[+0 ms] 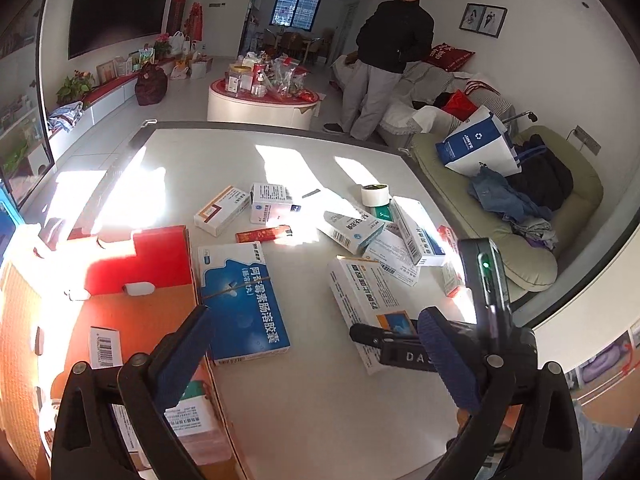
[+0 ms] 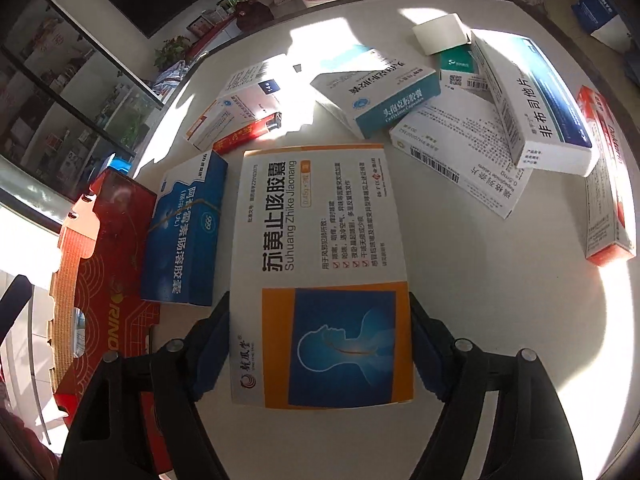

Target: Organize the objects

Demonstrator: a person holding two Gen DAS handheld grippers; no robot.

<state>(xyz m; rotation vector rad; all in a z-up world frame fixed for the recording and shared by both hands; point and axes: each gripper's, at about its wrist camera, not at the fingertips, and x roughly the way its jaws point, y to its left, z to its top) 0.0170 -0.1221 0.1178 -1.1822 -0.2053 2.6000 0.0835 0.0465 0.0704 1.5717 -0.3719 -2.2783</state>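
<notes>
Evidently the white-and-orange medicine box (image 2: 320,276) was clamped across its width at its near end by the right gripper (image 2: 320,354), the blue pads pressed against both long edges. It was judged light and thin-walled, a glossy cardboard carton liable to dent under a hard squeeze and to slip on its smooth faces, so the narrow side edges were taken as the proper hold. Just left of that box a blue carton (image 2: 186,232) bound with a rubber band was seen lying flat, and beyond that, further left, the red corrugated cardboard box (image 1: 132,280) with a few cartons already inside. The left gripper (image 1: 316,356) was held over the white table (image 1: 320,392) near that red box, its fingers spread wide with nothing between them. Further off from the held box, a red lighter (image 2: 248,132), a loose heap of rectangular cartons and a roll of tape (image 1: 375,194) were scattered.
</notes>
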